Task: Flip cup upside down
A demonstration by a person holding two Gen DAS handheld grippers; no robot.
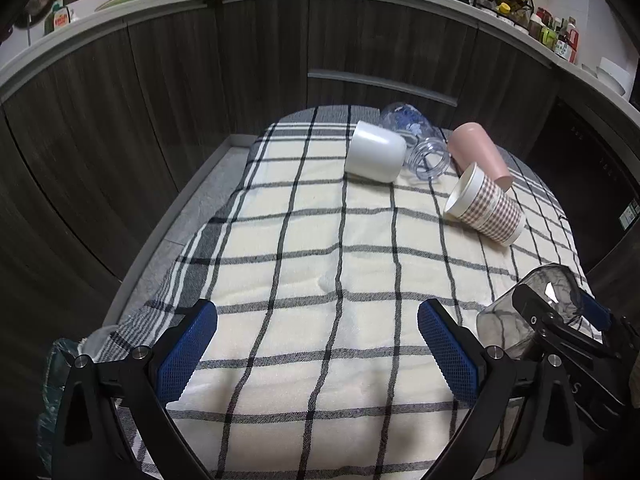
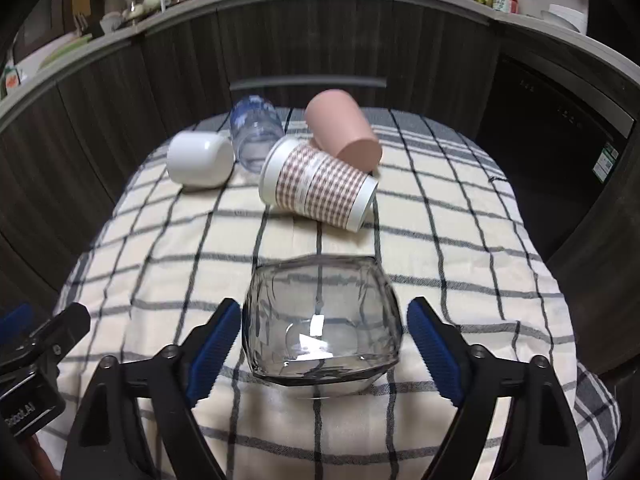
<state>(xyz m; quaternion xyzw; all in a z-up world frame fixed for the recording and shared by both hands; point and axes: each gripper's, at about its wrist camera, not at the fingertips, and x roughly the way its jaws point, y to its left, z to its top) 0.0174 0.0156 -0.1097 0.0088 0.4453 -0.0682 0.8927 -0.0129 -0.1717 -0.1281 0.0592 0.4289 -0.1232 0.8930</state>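
A clear smoky glass cup [image 2: 322, 322] stands on the checked cloth [image 2: 460, 216] between the fingers of my right gripper [image 2: 320, 344]. The jaws are open, with a gap on each side of the glass. The glass also shows in the left wrist view [image 1: 532, 308] at the right, partly hidden by the right gripper. My left gripper [image 1: 318, 344] is open and empty over the near part of the cloth. A checked paper cup [image 2: 320, 186], a pink cup [image 2: 344, 134], a white cup [image 2: 200, 158] and a clear blue-printed jar [image 2: 256, 136] lie on their sides at the far end.
Dark wooden cabinet fronts [image 1: 260, 60] curve around the table behind the cups. A counter above holds dishes and bottles [image 1: 556, 36]. A grey table edge [image 1: 192, 200] shows left of the cloth.
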